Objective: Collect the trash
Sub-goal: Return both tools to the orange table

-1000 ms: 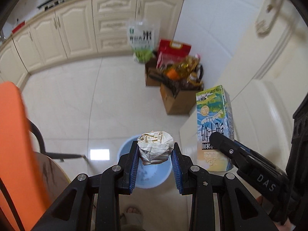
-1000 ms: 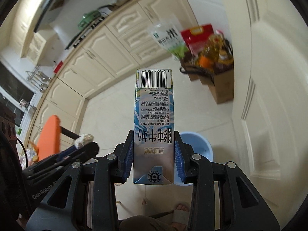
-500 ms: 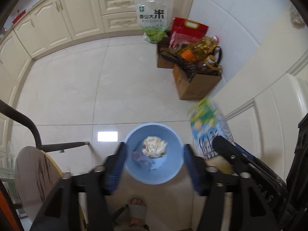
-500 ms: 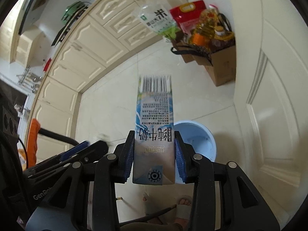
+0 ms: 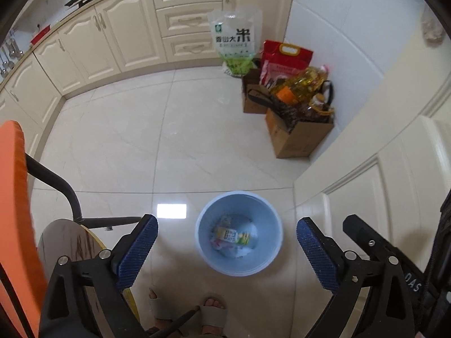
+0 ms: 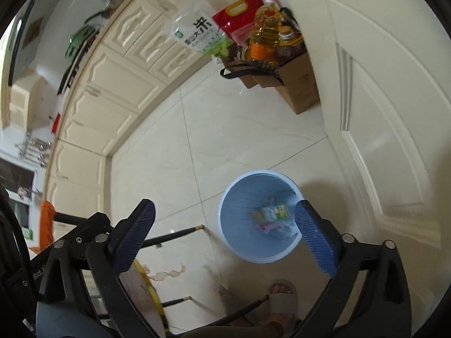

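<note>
A pale blue bin (image 5: 205,225) stands on the tiled floor below both grippers. A green and blue milk carton (image 5: 232,235) lies on its side inside it, on top of pale crumpled trash (image 5: 222,246). My left gripper (image 5: 227,224) hangs above the bin, its jaws opening wide with nothing between them. In the right wrist view the bin (image 6: 234,211) holds the same carton (image 6: 270,212). My right gripper (image 6: 224,207) is above the bin's left rim, its jaws also opening and empty.
Cardboard boxes (image 5: 293,138) with oil bottles and rice bags stand by the far wall. Cream cabinets (image 5: 126,33) line the back. An orange chair (image 5: 14,197) and a round table (image 5: 67,242) are at the left, a white door (image 6: 380,112) at the right. A person's sandalled feet (image 5: 211,309) are below.
Both grippers opened. The crumpled paper dropped from the left one and the milk carton from the right one; both now lie in the bin. Both hands sank lower.
</note>
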